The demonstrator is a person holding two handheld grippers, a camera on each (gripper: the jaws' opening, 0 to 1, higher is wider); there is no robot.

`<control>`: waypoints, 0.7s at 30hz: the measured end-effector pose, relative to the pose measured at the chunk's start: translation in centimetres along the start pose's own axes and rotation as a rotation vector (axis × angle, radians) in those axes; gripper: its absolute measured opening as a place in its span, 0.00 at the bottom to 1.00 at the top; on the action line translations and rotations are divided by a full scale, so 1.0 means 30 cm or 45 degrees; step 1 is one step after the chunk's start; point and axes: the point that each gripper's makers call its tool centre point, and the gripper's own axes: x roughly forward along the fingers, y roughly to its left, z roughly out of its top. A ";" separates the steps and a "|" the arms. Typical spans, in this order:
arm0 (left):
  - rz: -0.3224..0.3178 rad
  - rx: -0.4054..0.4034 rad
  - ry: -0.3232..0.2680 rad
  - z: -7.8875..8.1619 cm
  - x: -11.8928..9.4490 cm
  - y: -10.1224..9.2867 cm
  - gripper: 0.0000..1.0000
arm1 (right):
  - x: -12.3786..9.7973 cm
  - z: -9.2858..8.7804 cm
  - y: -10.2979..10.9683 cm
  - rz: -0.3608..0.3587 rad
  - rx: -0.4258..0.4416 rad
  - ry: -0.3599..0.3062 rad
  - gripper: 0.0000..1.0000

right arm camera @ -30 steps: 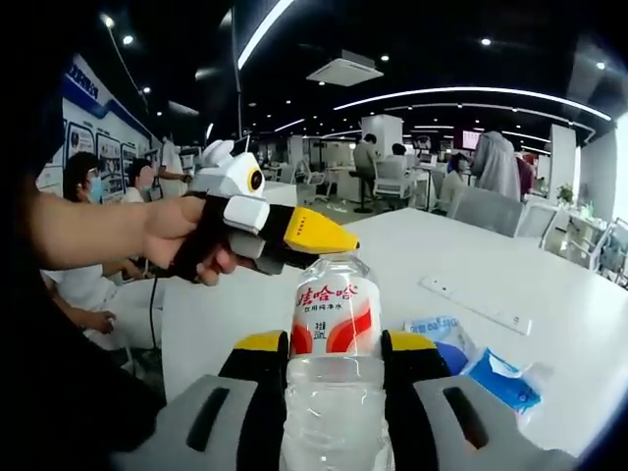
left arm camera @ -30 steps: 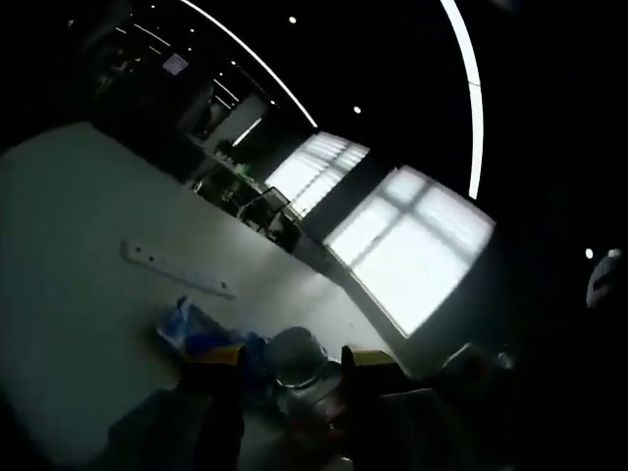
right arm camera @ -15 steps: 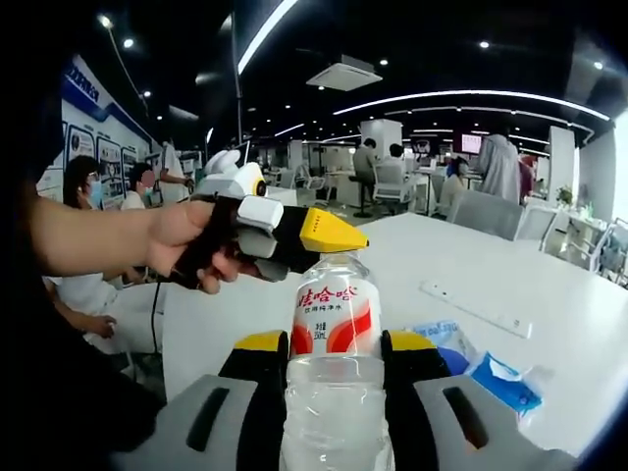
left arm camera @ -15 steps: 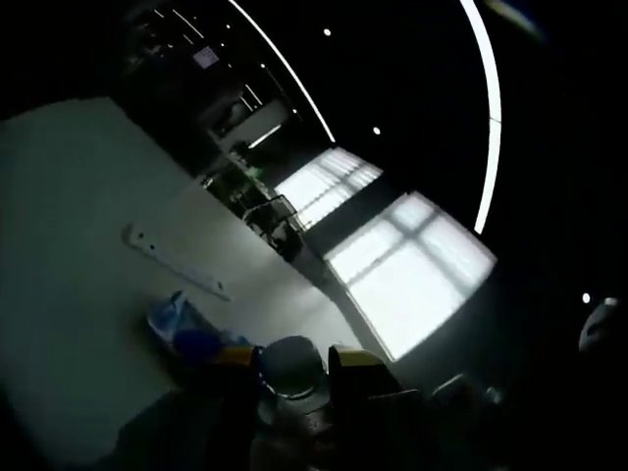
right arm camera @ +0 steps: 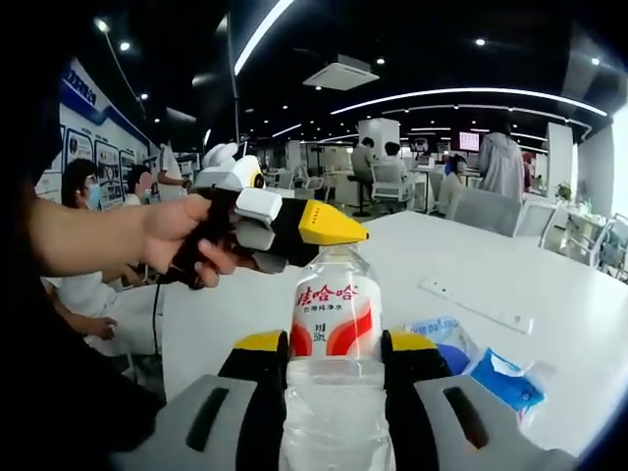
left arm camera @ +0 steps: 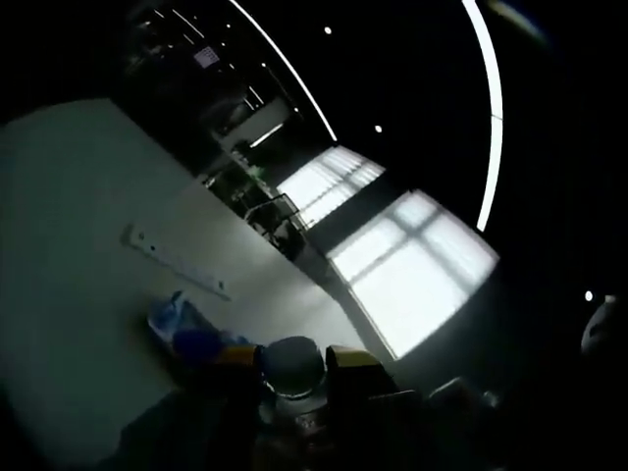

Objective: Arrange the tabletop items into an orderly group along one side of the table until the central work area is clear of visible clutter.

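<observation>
Your right gripper [right arm camera: 335,365] has its jaws closed against the sides of the water bottle [right arm camera: 336,339], holding it upright above the white table [right arm camera: 549,285]. The label sits just above the yellow-tipped fingers [right arm camera: 261,342].

Your left gripper [right arm camera: 316,224] comes in from the left of the right gripper view, its yellow tip over the bottle's top and hiding the cap there. In the left gripper view the bottle's cap [left arm camera: 291,360] sits between that gripper's two jaws, which stand close on either side. That view is very dark, so you cannot tell whether they actually press the cap or only bracket it.

The other items lie on the table beyond the bottle: a blue packet [right arm camera: 478,365] just to its right, and a long white strip [right arm camera: 476,305] further back. Both are loose, not yet grouped.

Risks, as a judgement:
- Two grips on one bottle. If your hands pull in different directions, the thin plastic may buckle or twist out of the right jaws.
- If the left jaws turn the cap, it may loosen and water could reach the packet below.
- The bottle looks smooth, so a loosened grip could let it slip.
</observation>
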 end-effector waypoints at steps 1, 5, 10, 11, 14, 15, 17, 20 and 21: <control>0.004 0.020 0.006 0.000 0.000 -0.004 0.22 | 0.000 -0.003 0.000 0.000 -0.001 0.001 0.32; 0.008 0.055 -0.002 0.006 0.000 -0.019 0.22 | 0.002 -0.009 -0.004 -0.002 0.001 -0.005 0.32; 0.039 0.142 0.003 0.007 0.001 -0.033 0.21 | 0.009 -0.028 -0.009 -0.013 -0.014 0.017 0.33; 0.046 0.165 0.001 0.008 0.001 -0.038 0.21 | 0.010 -0.030 -0.010 -0.013 -0.012 0.018 0.33; 0.055 0.213 -0.002 0.010 0.002 -0.058 0.21 | 0.011 -0.038 -0.015 -0.024 -0.015 0.026 0.33; 0.056 0.224 -0.003 0.012 0.002 -0.067 0.21 | 0.012 -0.040 -0.016 -0.026 -0.013 0.029 0.33; 0.055 0.267 -0.015 0.017 0.002 -0.084 0.21 | 0.013 -0.040 -0.019 -0.028 -0.009 0.027 0.32; 0.041 0.324 -0.031 0.025 0.001 -0.110 0.21 | 0.013 -0.036 -0.019 -0.029 -0.004 0.024 0.32; 0.036 0.334 -0.036 0.026 0.001 -0.117 0.21 | 0.013 -0.034 -0.019 -0.027 0.000 0.021 0.32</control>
